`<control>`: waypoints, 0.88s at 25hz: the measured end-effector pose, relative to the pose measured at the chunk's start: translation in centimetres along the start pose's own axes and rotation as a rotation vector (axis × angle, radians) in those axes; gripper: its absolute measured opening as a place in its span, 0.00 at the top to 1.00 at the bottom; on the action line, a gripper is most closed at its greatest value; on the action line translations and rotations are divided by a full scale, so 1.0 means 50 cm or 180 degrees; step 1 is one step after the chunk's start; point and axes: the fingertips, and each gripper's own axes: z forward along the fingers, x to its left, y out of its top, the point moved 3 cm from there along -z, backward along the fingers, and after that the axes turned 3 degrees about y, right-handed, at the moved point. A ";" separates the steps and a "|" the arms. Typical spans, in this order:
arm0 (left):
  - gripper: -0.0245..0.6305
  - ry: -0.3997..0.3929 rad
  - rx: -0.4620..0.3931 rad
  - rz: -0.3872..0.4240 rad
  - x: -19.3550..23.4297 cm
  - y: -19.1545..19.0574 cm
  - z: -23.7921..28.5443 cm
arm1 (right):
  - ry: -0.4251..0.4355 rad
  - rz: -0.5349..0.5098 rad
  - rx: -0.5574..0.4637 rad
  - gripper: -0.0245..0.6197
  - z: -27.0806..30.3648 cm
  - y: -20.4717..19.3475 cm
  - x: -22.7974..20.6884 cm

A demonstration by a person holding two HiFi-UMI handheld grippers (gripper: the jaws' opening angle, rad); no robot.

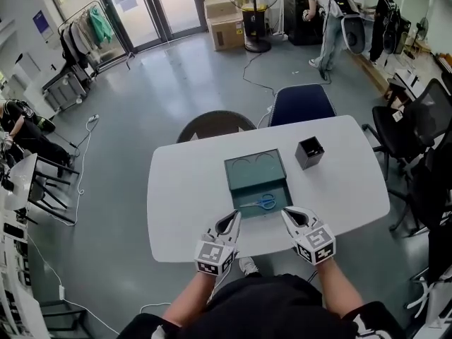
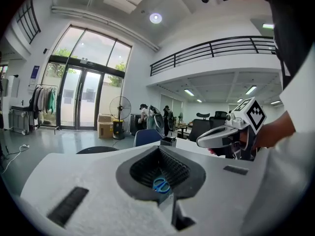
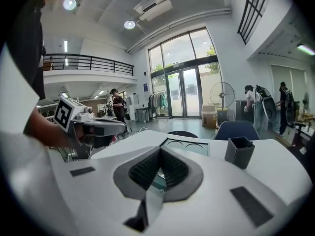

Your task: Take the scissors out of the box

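A teal box [image 1: 230, 195] lies open in the middle of the white table [image 1: 191, 196], its lid [image 1: 254, 168] folded back on the far side. Blue-handled scissors [image 1: 263, 202] rest inside the near half. My left gripper [image 1: 234, 217] hovers shut at the box's near left corner. My right gripper [image 1: 286, 212] is shut and empty at the near right corner. The left gripper view shows the scissors [image 2: 161, 185] through the gap behind its own closed tips [image 2: 158, 149], with the right gripper [image 2: 204, 141] alongside. The right gripper view looks past its tips [image 3: 160, 149] to the box lid [image 3: 189, 146].
A black square cup [image 1: 309, 152] stands right of the box. A blue chair [image 1: 302, 103] and a dark round chair [image 1: 215, 124] sit at the table's far side, a black office chair [image 1: 409, 126] at the right. People stand far back by a fan [image 1: 254, 6].
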 end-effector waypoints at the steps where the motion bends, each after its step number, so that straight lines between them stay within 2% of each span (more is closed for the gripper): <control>1: 0.95 -0.0026 -0.0007 0.0015 0.008 0.004 0.005 | -0.0001 -0.0023 0.0011 0.95 0.011 0.006 0.001; 5: 0.95 -0.0103 0.0009 0.0068 0.034 0.012 0.021 | 0.0003 -0.0073 0.0063 0.95 0.037 0.021 0.000; 9: 0.95 -0.0077 0.0025 0.0070 0.058 0.010 0.034 | 0.0100 -0.0045 0.0129 0.95 0.055 0.026 -0.008; 16: 0.95 0.0123 0.0054 -0.0014 0.072 0.010 0.052 | 0.0308 -0.0113 0.0254 0.95 0.092 0.019 -0.049; 22: 0.95 0.0381 0.0117 -0.0088 0.080 0.000 0.073 | 0.0520 -0.0417 0.0462 0.95 0.124 0.003 -0.076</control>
